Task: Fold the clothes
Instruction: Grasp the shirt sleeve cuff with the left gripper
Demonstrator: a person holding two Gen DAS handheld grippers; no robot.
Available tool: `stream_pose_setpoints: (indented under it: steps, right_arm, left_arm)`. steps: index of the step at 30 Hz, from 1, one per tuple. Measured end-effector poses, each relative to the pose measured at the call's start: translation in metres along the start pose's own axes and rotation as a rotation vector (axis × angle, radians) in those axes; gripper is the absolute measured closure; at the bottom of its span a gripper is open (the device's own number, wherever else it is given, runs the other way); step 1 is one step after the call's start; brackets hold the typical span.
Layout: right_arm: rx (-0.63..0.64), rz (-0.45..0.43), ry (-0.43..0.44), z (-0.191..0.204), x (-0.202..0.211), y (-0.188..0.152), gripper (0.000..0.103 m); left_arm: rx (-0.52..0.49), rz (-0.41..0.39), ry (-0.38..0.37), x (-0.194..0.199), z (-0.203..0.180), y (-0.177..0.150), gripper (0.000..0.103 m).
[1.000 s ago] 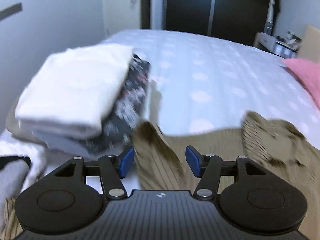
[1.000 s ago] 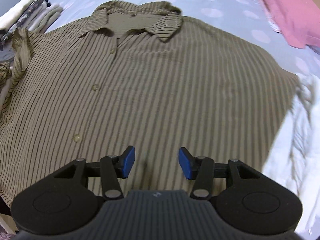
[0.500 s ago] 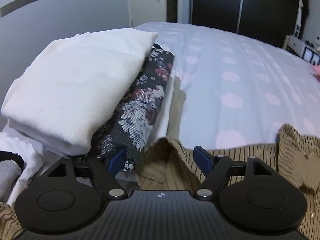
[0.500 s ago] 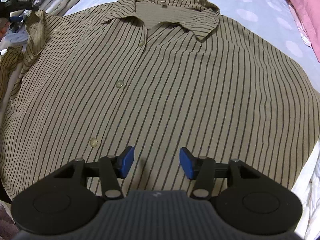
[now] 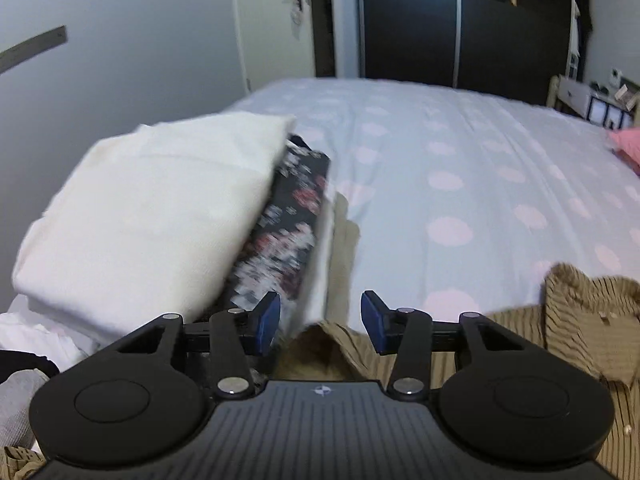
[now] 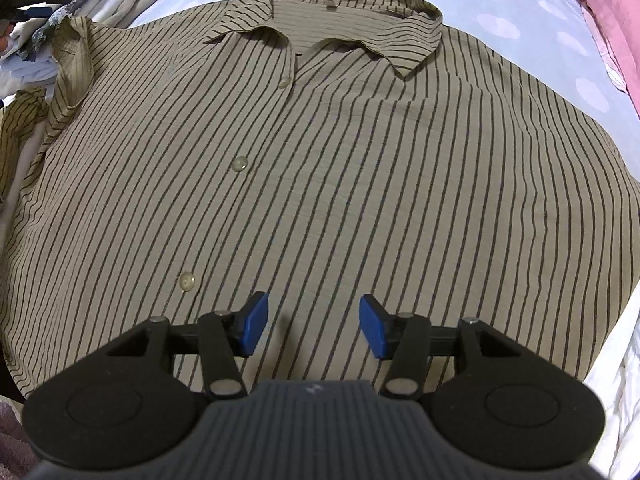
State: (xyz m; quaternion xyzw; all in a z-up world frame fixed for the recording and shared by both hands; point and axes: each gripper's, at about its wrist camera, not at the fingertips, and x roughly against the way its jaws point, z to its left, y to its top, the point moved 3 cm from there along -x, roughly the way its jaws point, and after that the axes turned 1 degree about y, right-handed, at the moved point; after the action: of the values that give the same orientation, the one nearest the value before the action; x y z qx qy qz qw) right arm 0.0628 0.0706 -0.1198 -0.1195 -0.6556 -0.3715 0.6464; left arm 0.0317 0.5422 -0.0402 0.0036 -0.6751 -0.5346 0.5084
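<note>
My left wrist camera looks low across the bed [image 5: 460,168] toward the dark wardrobe [image 5: 460,24], close to the folded stack [image 5: 160,220], while my right looks steeply down at the striped shirt [image 6: 340,184]; both share its shoulder and that stack.

Folded stack [image 5: 168,216] left; bedspread [image 5: 460,168] open.

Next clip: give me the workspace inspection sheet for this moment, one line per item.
Surface: bed with pale dotted cover.
Job's things: striped shirt spread flat, buttoned, collar away from camera; one sleeve edge bunched beside the stack.
Clutter: folded stack, white piece above a floral one; pink fabric at the edge.
Grippers: left gripper closing around raised shirt fabric, pads not touching; right gripper open over shirt's lower front.
Cables: nothing seen.
Surroundings: door, dark wardrobe.
</note>
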Motion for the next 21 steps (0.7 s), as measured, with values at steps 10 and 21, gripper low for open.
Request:
stream_pose_setpoints:
  steps: [10,21]
  right_arm:
    - [0.001,-0.006,-0.014,0.000,0.001,0.002,0.049]
    - [0.014,-0.006,-0.016,0.001,0.000,0.003,0.049]
  left_arm:
    - [-0.003,0.111,-0.048,-0.027,-0.008,-0.011,0.093]
    - [-0.026,0.055,-0.225,-0.024,-0.041,-0.006,0.103]
